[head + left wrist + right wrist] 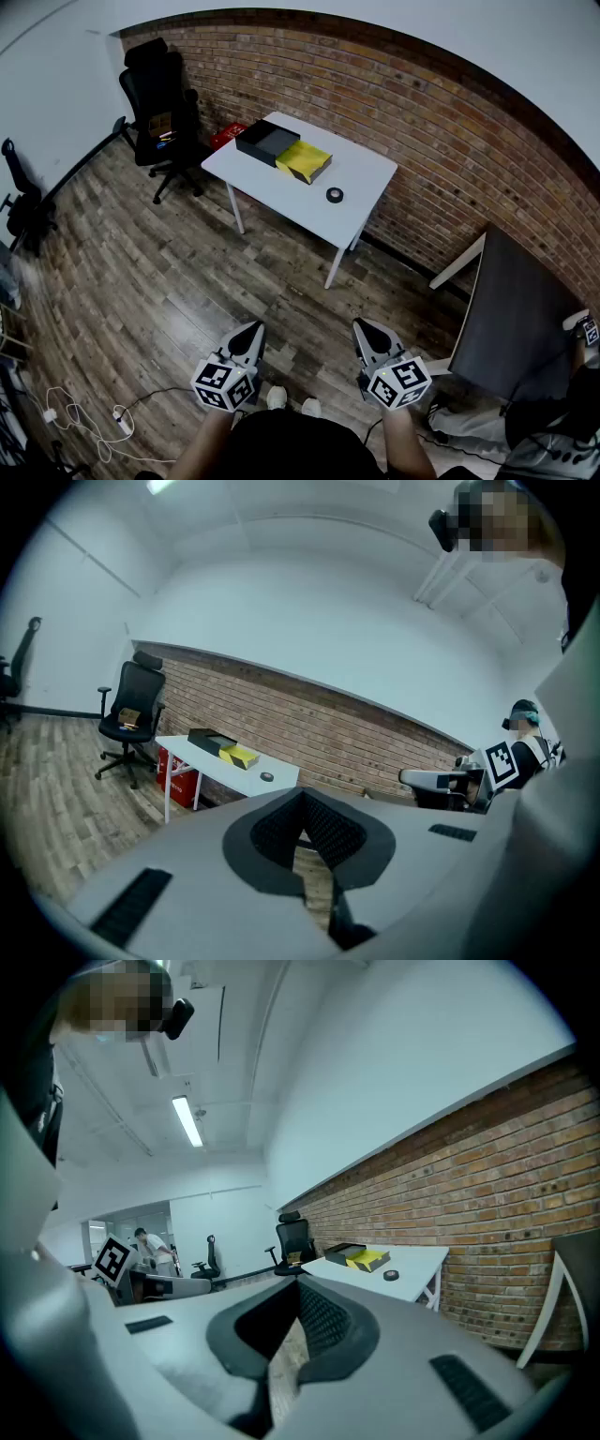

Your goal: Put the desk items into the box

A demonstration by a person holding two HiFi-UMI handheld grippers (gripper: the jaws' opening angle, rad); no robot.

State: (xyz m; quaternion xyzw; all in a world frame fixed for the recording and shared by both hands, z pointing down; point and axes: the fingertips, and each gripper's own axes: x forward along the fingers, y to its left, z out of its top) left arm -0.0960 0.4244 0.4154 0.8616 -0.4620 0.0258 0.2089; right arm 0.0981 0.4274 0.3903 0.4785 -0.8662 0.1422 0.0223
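Fingers (pixel 187 874) of left gripper (pixel 255 327) and right gripper (pixel 361 326) meet closed, ribbed black pads (pixel 325 1326) empty.

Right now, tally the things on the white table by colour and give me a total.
Black: 2, box and tape roll
Yellow: 1, flat yellow item
Total: 3

A white worktop (pixel 281 187) stands against a brick wall (pixel 422 150) on wood-plank floor (pixel 159 281). A black office chair (pixel 159 98) sits just left of it, and a dark table (pixel 516 319) well right.
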